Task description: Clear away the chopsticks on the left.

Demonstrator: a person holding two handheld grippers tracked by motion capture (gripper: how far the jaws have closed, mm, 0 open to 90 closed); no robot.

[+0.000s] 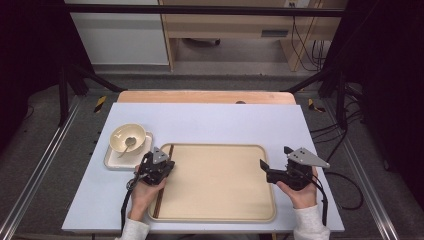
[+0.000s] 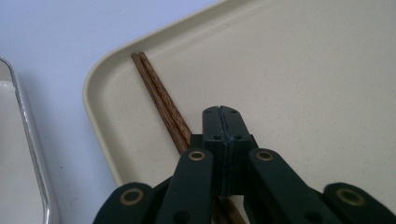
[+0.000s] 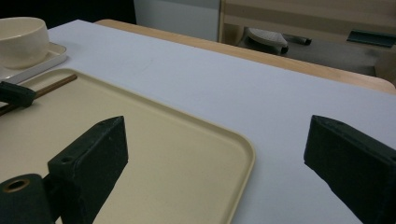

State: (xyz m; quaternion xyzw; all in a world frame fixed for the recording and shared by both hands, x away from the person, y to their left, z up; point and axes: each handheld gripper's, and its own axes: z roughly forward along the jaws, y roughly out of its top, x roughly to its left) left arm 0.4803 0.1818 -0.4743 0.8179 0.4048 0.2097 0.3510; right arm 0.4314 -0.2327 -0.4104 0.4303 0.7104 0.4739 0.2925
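A pair of dark wooden chopsticks (image 1: 169,150) lies along the left inner edge of a beige tray (image 1: 220,180). My left gripper (image 1: 161,165) sits low over them, pointing away from the person. In the left gripper view its jaws (image 2: 222,111) are pressed shut, and the chopsticks (image 2: 161,93) pass just to their left and under them, not between them. My right gripper (image 1: 276,158) stands open at the tray's right side. In the right gripper view its wide-apart jaws (image 3: 217,126) straddle the tray rim (image 3: 243,154) with nothing between them.
A cream bowl (image 1: 127,137) with a spoon (image 1: 129,144) in it stands on a small white plate (image 1: 114,159) left of the tray. The pale blue table top (image 1: 225,120) stretches behind the tray. Its wooden far edge (image 1: 205,96) borders the floor.
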